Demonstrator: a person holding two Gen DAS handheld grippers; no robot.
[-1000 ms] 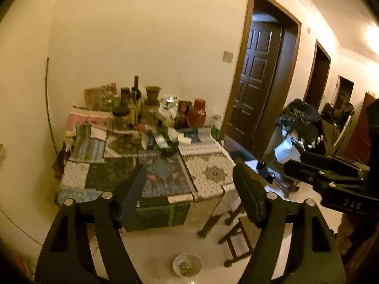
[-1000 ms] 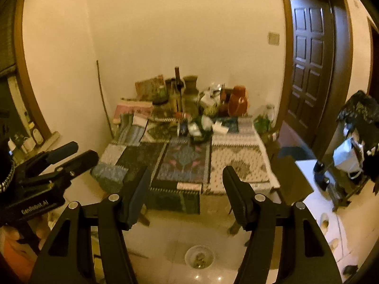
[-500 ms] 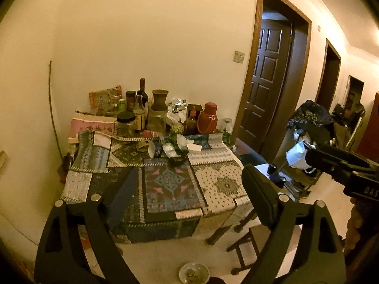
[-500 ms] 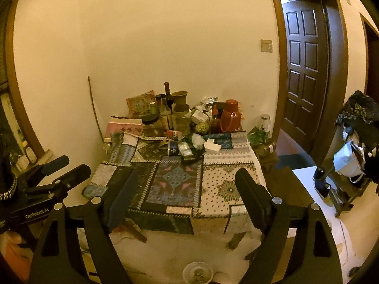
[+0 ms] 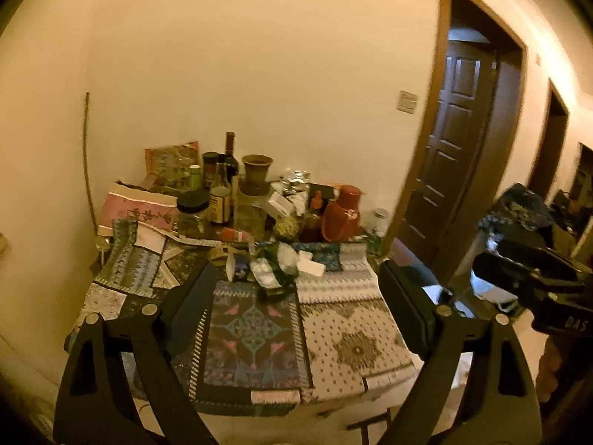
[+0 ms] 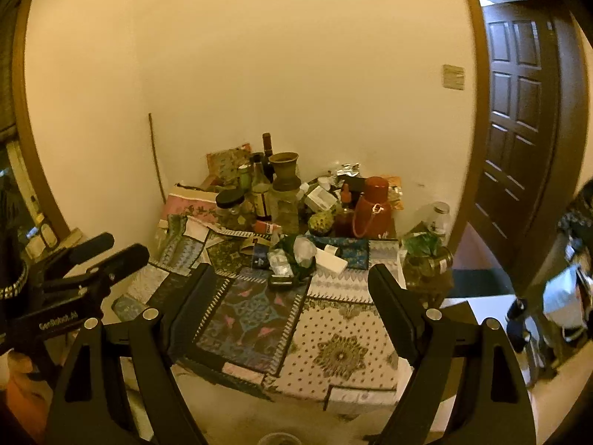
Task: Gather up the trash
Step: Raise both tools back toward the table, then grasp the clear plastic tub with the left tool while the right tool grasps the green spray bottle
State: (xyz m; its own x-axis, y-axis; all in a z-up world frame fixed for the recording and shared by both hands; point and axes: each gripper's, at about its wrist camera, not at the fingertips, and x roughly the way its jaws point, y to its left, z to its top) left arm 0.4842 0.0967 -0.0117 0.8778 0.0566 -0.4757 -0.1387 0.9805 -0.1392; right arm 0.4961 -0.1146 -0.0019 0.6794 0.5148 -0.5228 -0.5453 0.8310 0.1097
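Both pairs of tongs are seen spread wide with nothing between the jaws. The left tongs (image 5: pixel 300 293) are held off the near edge of a table (image 5: pixel 355 348) covered in patchwork patterned cloths, and the right tongs (image 6: pixel 292 289) are held at the same side, pointing slightly downward toward the tabletop. The trash is found as a loose heap (image 5: pixel 276 267) of crumpled clear plastic, a green wrapper and small white cartons, lying mid-table just behind the dark blue-and-pink cloth panel. In the left wrist view the heap appears between the two jaw tips and beyond them, well apart from the pads; in the right wrist view the same heap (image 6: pixel 296 259) appears likewise between and beyond the tips, with no contact. A white box (image 6: pixel 331 260) lies at the heap's right edge and a small dark flat item (image 6: pixel 280 281) at its near edge; what that item is cannot be told. Behind the heap, against the wall, bottles, jars, a brown vase (image 5: pixel 256 172) and a red jug (image 5: pixel 343 214) are crowded together. The right tongs are also visible at the right margin of the left view (image 5: pixel 519 270), and the left tongs at the left margin of the right view (image 6: pixel 100 252), each apart from the table. A dark panelled door (image 6: pixel 519 118) stands to the right.
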